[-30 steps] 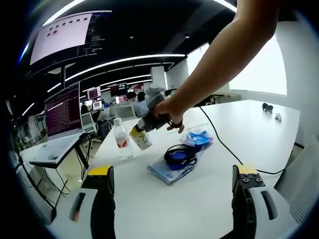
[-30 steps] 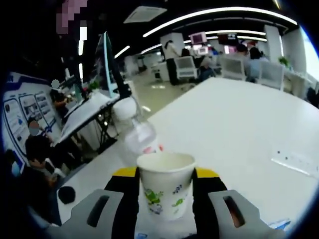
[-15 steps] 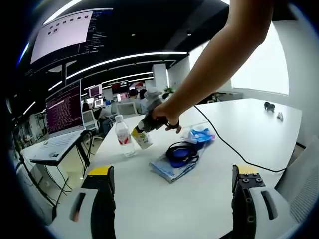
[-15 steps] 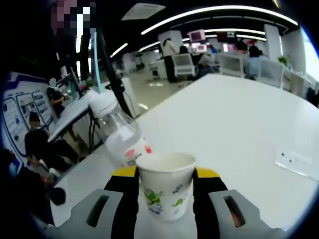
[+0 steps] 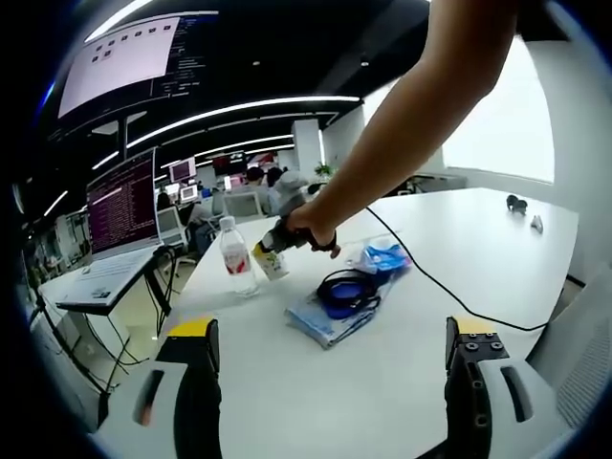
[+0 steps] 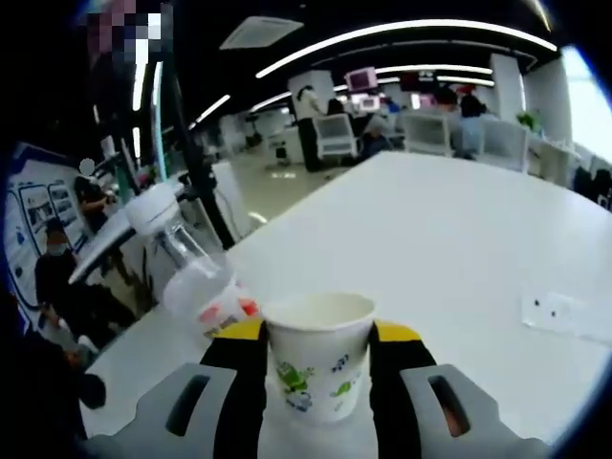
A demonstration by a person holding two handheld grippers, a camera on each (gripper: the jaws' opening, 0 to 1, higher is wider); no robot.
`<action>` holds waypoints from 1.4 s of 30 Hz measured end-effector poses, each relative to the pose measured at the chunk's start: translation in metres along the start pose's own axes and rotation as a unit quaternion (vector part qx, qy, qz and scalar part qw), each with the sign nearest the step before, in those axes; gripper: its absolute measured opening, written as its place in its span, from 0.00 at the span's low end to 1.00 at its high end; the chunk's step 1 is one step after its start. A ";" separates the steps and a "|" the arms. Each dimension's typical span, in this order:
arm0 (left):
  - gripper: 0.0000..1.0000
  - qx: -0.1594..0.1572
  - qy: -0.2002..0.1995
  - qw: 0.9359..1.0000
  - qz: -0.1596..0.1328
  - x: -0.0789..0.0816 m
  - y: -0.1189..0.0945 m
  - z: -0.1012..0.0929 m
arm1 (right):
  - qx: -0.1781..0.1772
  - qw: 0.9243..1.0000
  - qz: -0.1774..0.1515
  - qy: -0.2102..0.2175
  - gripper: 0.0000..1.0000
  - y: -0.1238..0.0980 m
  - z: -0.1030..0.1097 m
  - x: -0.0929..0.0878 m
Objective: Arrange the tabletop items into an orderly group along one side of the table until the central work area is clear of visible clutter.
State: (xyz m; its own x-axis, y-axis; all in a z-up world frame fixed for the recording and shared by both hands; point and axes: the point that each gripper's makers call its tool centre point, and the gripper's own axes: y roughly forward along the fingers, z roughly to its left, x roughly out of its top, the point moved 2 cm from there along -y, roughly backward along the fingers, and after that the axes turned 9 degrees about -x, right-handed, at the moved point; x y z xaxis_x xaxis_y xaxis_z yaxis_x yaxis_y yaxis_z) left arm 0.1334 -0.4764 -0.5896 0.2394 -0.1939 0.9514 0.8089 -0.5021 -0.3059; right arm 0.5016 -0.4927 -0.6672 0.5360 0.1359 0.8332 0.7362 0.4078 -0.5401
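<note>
The right gripper point(image 6: 316, 368) grips the paper cup point(image 6: 317, 363) beside the water bottle point(image 6: 196, 277); lower it upright, clear of the bottle; left gripper point(image 5: 330, 359) spread, empty.

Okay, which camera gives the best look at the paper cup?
The right gripper view: the paper cup sits upright and close between that gripper's jaws, its rim and green print clear. In the left gripper view the cup is small and far off, partly hidden by the hand, beside the water bottle.

On the bench point(image 5: 459, 239), the water bottle point(image 5: 235, 258) stands left of the paper cup point(image 5: 272, 262); headphones point(image 5: 344, 290) lie right on a pouch point(image 5: 328, 319).
</note>
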 end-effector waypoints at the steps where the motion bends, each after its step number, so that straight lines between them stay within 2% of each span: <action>1: 0.99 0.000 0.000 1.000 0.003 -0.001 0.000 0.000 | 0.004 1.000 -0.006 0.009 0.38 0.003 0.001 0.002; 7: 0.99 -0.002 0.000 1.000 0.006 -0.001 0.001 -0.001 | 0.004 1.000 -0.018 0.007 0.38 0.010 0.005 -0.001; 12: 0.99 -0.003 -0.001 1.000 0.008 -0.002 0.001 -0.001 | -0.002 0.999 -0.047 0.017 0.38 0.011 0.006 0.000; 16: 0.99 -0.003 0.000 1.000 0.008 -0.002 0.002 -0.001 | -0.001 0.999 -0.051 0.018 0.38 0.009 0.006 0.000; 18: 0.99 -0.003 -0.001 1.000 0.008 -0.002 0.002 0.000 | 0.003 0.999 -0.050 0.011 0.38 0.003 0.008 -0.002; 24: 0.99 -0.004 -0.001 1.000 0.008 -0.002 0.002 -0.001 | 0.007 0.998 -0.054 -0.010 0.39 0.002 0.007 -0.004; 35: 0.99 -0.003 -0.003 1.000 0.005 -0.001 0.001 0.000 | 0.007 0.999 -0.042 -0.032 0.39 -0.006 0.010 -0.013; 39: 0.99 -0.002 -0.002 1.000 0.004 -0.001 0.001 0.000 | 0.009 0.998 -0.035 -0.052 0.39 -0.010 0.011 -0.018; 41: 0.99 -0.003 -0.003 1.000 0.003 -0.001 0.001 0.000 | 0.015 0.997 -0.002 -0.070 0.39 -0.011 0.012 -0.031; 42: 0.99 -0.002 -0.001 1.000 0.003 0.000 0.001 0.000 | 0.017 0.997 -0.004 -0.075 0.38 -0.012 0.014 -0.032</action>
State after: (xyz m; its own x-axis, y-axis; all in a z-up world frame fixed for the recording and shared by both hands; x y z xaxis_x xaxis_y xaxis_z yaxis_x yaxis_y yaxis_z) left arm 0.1340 -0.4769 -0.5904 0.2462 -0.1954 0.9493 0.8056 -0.5033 -0.3125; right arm 0.4699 -0.4893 -0.6856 0.4598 0.2653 0.8474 0.7250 0.4389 -0.5308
